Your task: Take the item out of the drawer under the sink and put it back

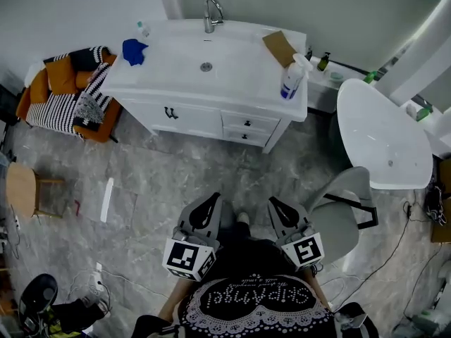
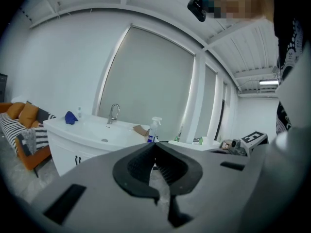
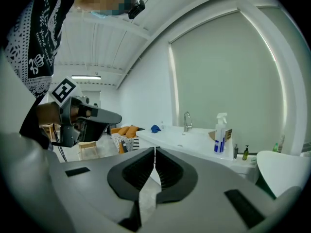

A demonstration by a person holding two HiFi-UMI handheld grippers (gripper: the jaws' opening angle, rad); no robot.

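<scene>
White porcelain tops the vanity, which stands across a grey stone-look floor from a person holding a gripper in each hand. The left gripper and the right gripper sit low in front of the body, well short of the vanity and aimed at it. Each one's jaws are clenched together on nothing, a carrying posture that suits an approach rather than a grasp.

The task's item is nowhere in view. It is presumably inside the upper drawer or the lower drawer. Both are at the vanity's right front under the counter, pushed flush, with black knobs facing out. Nothing has been pulled yet, so the job looks to be at its very start, and a jaw pair will have to part before it can take a knob.

On the vanity top, a faucet rises at the back, a blue cloth lies at the left corner and a spray bottle stands near the right front edge. All are clear of the drawer fronts. An orange sofa stands left of the vanity.
</scene>
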